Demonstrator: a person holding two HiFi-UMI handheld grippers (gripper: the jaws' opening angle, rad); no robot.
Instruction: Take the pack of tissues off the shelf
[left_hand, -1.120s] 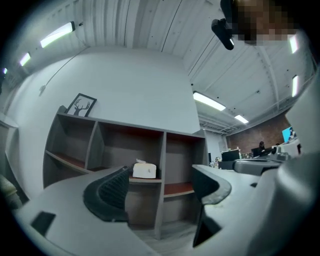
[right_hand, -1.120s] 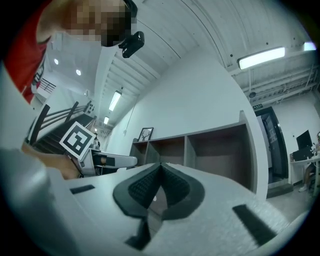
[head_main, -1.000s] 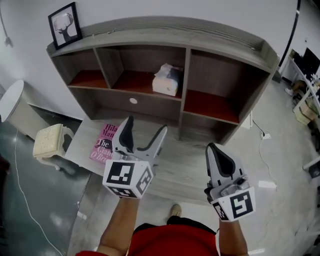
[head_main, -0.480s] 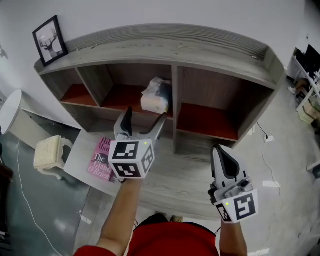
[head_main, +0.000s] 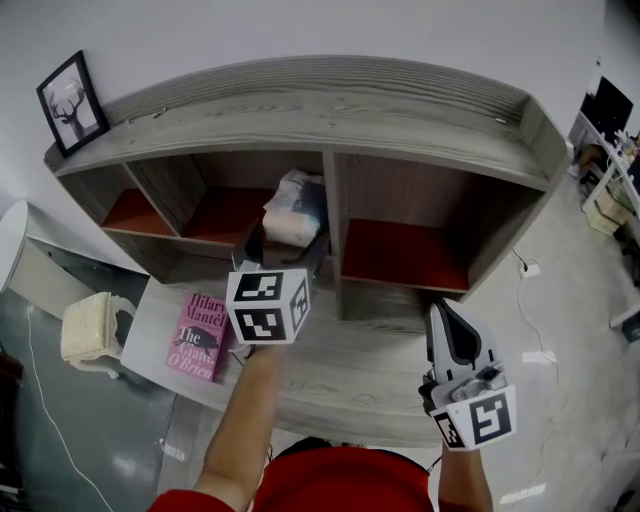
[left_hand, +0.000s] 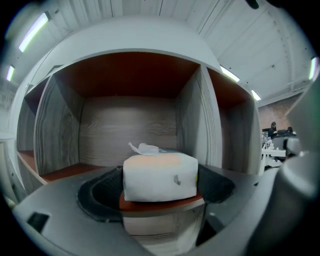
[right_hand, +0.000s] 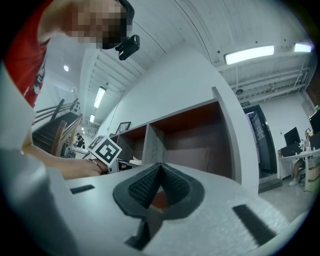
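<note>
**Pack of tissues (left_hand: 160, 176) dead ahead of the left gripper (head_main: 285, 248), whose jaws stand wide apart.**

It sits at the front lip of the middle compartment of the shelf (head_main: 300, 110), framed between the pads (left_hand: 100, 194), which do not press it. Best, I judge, to push in until the pads flank its sides, below the loose tissue (left_hand: 145, 148) on top and clear of the divider (left_hand: 202, 115) just to the right. Then close gently, since a soft pack squashes. The right gripper (head_main: 441, 315) hangs well back on the right, jaws together on nothing.

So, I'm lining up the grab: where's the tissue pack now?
In the head view the tissue pack sits in the middle compartment of the shelf, by its right divider, just ahead of the open left gripper.
</note>
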